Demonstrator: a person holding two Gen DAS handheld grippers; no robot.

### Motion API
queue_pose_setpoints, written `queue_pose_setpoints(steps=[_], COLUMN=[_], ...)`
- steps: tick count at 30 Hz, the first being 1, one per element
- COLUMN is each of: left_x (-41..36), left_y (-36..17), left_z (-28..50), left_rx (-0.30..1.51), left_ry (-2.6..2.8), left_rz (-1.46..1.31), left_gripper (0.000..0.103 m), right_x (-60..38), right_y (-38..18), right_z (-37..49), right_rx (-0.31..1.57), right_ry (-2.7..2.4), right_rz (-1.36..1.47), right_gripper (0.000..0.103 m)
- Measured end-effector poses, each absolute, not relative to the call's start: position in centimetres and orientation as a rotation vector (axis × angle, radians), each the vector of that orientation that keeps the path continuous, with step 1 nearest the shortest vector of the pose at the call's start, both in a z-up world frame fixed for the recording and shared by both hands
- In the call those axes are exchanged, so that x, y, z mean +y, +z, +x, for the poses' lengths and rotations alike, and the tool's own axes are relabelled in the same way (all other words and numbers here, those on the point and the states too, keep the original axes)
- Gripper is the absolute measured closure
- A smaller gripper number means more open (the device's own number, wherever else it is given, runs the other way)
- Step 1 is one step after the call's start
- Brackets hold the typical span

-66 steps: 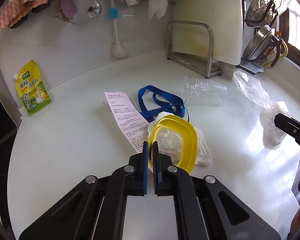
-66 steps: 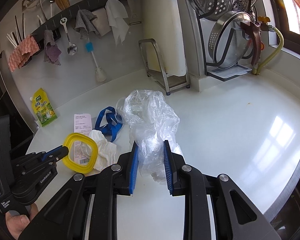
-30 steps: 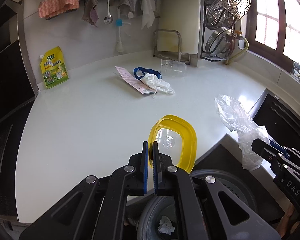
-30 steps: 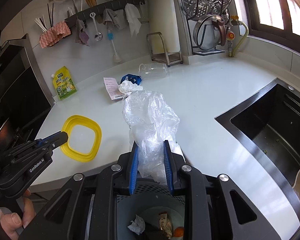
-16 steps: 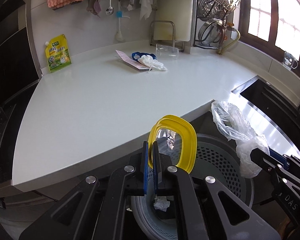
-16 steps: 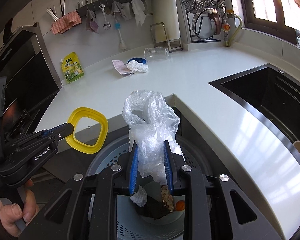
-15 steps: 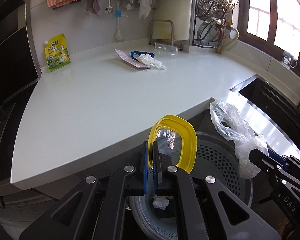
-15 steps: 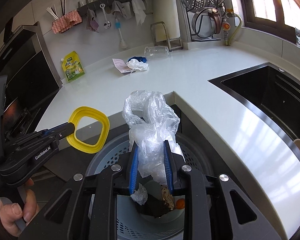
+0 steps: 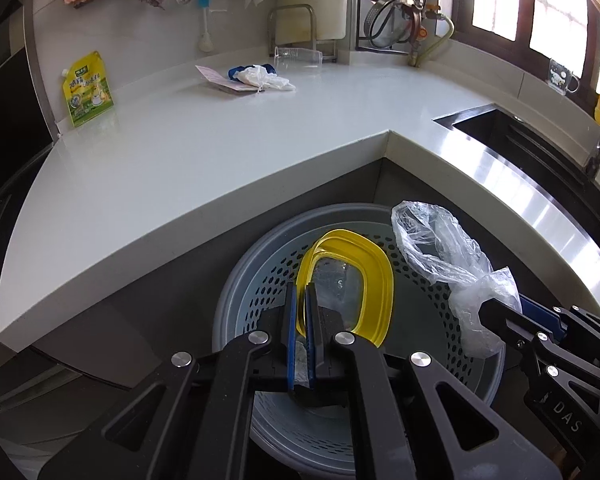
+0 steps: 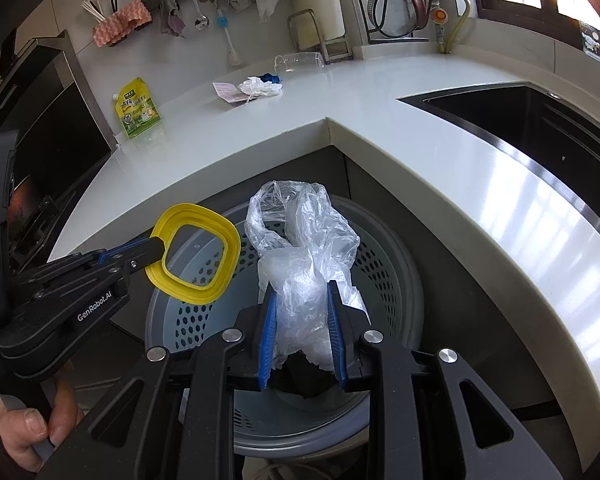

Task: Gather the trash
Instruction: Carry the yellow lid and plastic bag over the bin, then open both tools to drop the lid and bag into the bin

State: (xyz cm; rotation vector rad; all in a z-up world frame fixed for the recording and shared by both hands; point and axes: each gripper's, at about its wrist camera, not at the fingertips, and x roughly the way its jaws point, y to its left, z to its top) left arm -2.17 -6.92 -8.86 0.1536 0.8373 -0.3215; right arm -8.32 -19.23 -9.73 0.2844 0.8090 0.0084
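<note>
Your left gripper [image 9: 300,316] has its jaws pinched nearly flat on the rim of a yellow, rounded-square plastic lid with a clear centre [image 9: 350,280], which stands on edge with its long axis running away from the jaws, out over the bin. Your right gripper [image 10: 302,320] has its jaws set narrow around a crumpled clear plastic bag [image 10: 304,252]; the bag's bulk rises loose above the blue pads [image 10: 269,332] and its lower end hangs between them.

Both pieces of trash sit directly above the round grey perforated waste bin [image 10: 384,264], which stands on the floor in the inner corner of the white tabletop [image 9: 204,152]. That is the relation the next move turns on: the bin mouth lies below both pairs of jaws, so a plain release should drop each piece inside. The lid is the likelier to catch, since its outer corner reaches toward the bin's near rim in the right wrist view.

More trash waits well apart on the tabletop near the back wall: a crumpled white tissue [image 9: 260,78], a printed paper slip [image 9: 216,76], a blue strap [image 9: 236,72] and a clear plastic cup lying on its side [image 9: 298,56]. A yellow-green stand-up pouch [image 9: 87,88] leans against the wall at the left.
</note>
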Motion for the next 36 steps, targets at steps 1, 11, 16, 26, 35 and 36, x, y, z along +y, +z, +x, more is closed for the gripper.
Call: queue_pose_setpoints(steps=[1, 11, 16, 26, 35, 36], left_x=[-7.1, -7.3, -7.6, -7.3, -7.3, -7.3], left_y=[-9.1, -10.4, -10.6, -10.9, -10.9, -10.9], left_z=[-2.1, -1.4, -1.3, -1.1, -1.1, -1.1], left_rx=[0.844, 0.878, 0.887, 0.897, 0.896, 0.896], left_ry=[-0.321, -0.31, -0.308, -0.299, -0.296, -0.297], left_rz=[0.153, 0.154, 0.161, 0.143, 0.144, 0.144], left_gripper=[0.098, 0.096, 0.095, 0.078, 0.072, 0.072], right_x=[-19.3, -19.6, -19.8, -20.1, -20.5, -20.5], right_y=[-9.9, -11.0, -11.2, -11.5, -11.3, -11.3], right_z=[-8.3, -7.9, -7.6, -7.6, -7.9, -8.0], right_rx=[0.812, 0.835, 0.842, 0.844, 0.823, 0.822], right_ry=[0.009, 0.013, 0.01, 0.0, -0.015, -0.015], right_rz=[0.288, 0.303, 0.308, 0.313, 0.322, 0.323], right_gripper=[0.08, 0.08, 0.08, 0.077, 0.06, 0.06])
